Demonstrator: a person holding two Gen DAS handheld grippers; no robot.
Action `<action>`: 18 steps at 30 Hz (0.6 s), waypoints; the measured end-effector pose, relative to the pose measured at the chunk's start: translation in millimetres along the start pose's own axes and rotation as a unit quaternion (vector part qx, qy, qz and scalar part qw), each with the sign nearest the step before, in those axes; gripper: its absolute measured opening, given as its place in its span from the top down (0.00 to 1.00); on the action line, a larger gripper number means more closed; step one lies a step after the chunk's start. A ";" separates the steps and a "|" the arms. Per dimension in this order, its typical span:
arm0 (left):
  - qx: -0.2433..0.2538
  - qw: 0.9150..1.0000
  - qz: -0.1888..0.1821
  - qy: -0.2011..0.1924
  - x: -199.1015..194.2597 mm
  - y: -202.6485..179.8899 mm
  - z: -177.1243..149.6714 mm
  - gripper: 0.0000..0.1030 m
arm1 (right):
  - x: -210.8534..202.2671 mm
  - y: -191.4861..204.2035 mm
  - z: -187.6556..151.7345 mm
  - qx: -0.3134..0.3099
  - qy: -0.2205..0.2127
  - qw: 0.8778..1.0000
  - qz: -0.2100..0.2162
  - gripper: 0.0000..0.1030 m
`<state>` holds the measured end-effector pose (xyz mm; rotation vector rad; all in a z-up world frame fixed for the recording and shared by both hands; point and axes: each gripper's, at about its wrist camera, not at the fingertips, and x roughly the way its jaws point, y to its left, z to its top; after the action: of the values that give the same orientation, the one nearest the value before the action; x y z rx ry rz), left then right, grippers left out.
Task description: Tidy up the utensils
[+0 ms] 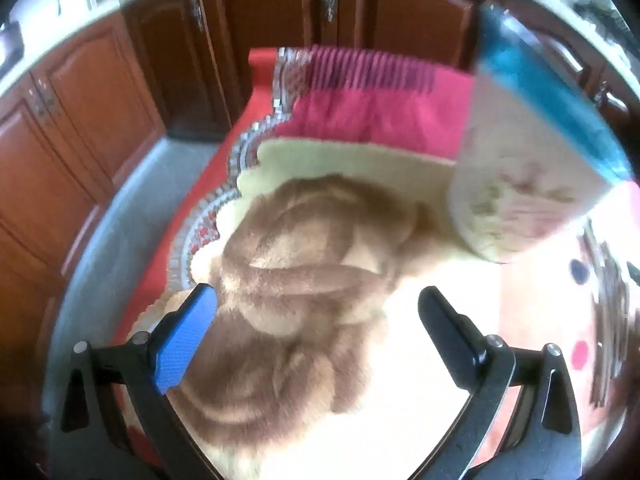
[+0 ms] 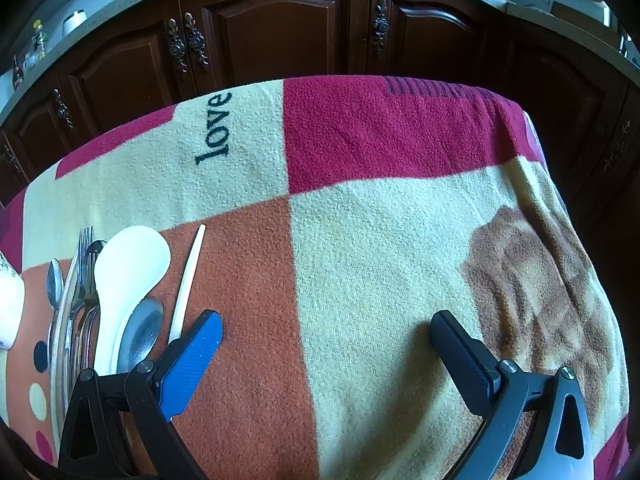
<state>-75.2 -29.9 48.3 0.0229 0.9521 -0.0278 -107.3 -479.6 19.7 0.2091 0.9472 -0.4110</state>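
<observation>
2 grippers, left gripper (image 1: 316, 320) and right gripper (image 2: 326, 342), jaws wide apart, empty.

Fuzzy matt patchwork fleece blanket (image 2: 360, 240), glossy dark carved wooden cabinet doors (image 2: 276, 28), smooth white plastic rice paddle (image 2: 128, 268), shiny steel spoon (image 2: 140, 332), polished metal forks (image 2: 85, 264)

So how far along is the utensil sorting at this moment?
Nothing looks sorted yet. The white rice paddle, large metal spoon, forks, small spoon and white chopstick lie bunched at the blanket's left edge. Nothing is in hand: the right gripper and left gripper both stand open and empty. All picking and arranging remains.
</observation>
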 end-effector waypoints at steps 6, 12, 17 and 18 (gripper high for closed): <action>-0.002 0.999 -0.030 -0.035 -51.0 -14.3 -5.5 0.02 | -4.3 -8.8 2.3 -0.017 0.039 0.999 0.017 0.00; 0.016 0.997 -0.057 -0.050 -77.3 -39.8 -2.2 0.01 | -61.8 -11.0 -14.7 -0.028 0.007 0.999 0.033 0.02; 0.038 0.994 -0.087 -0.060 -101.7 -61.9 -4.6 0.01 | -126.9 2.8 -29.8 -0.030 -0.037 0.997 0.054 0.02; 0.043 0.993 -0.093 -0.061 -106.4 -65.1 -4.7 0.02 | -137.2 12.0 -30.8 -0.031 -0.040 0.997 0.056 0.02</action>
<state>-142.9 -93.3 131.8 0.0120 0.8269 -0.2389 -195.6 -423.9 114.6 0.1861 0.8642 -0.2850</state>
